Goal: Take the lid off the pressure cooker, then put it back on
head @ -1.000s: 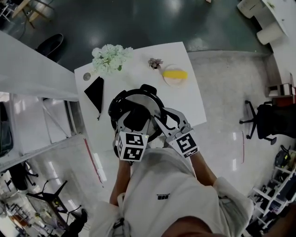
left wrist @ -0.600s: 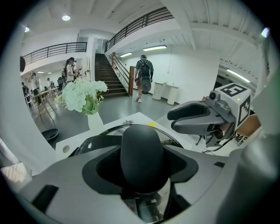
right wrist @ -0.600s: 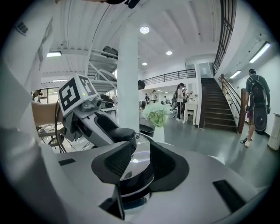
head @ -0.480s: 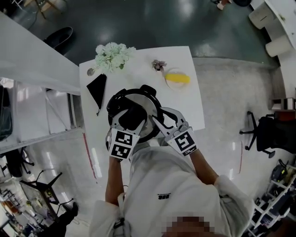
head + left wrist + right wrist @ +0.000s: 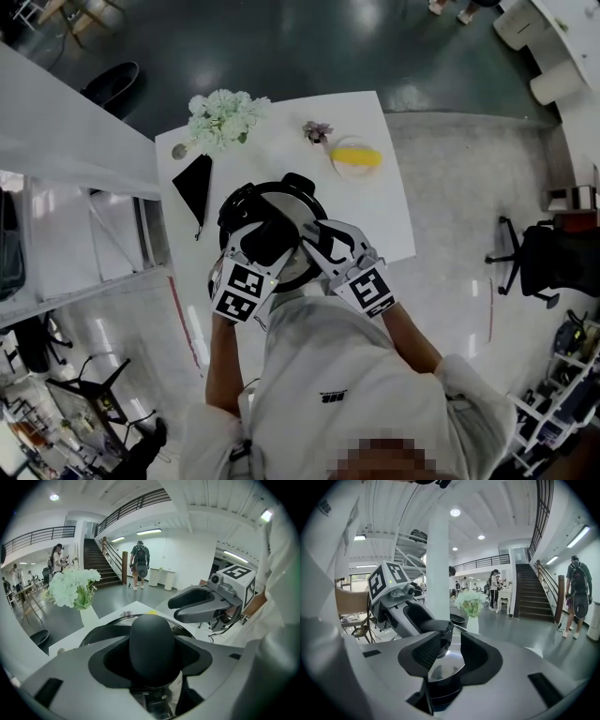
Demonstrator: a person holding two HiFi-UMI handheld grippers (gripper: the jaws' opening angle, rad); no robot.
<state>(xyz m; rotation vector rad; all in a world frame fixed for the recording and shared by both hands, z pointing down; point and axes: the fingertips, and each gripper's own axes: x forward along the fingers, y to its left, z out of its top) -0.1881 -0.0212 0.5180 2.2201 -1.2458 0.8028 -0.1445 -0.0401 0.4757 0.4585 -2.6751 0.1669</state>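
Note:
The pressure cooker [image 5: 298, 214] stands near the front of the white table [image 5: 375, 220], with its steel lid on and black handles at the rim. My left gripper [image 5: 267, 240] reaches over the lid; its jaws have just been closing and now hold the lid's black knob [image 5: 152, 648] between the pads. My right gripper [image 5: 316, 244] lies over the lid's right side, close to the left one. In the right gripper view its jaws [image 5: 447, 651] stand apart above the shiny lid [image 5: 443, 667] with nothing gripped, the knob just beyond them.
On the table's far side are a vase of white flowers [image 5: 223, 117], a black pouch [image 5: 194, 183], a small plant [image 5: 317, 131] and a plate with a yellow thing [image 5: 354, 157]. A white counter [image 5: 66, 131] runs along the left. People walk by distant stairs [image 5: 139, 559].
My left gripper has rolled, its marker cube swinging left, and it stays on the knob. The right gripper has edged slightly inward over the lid.

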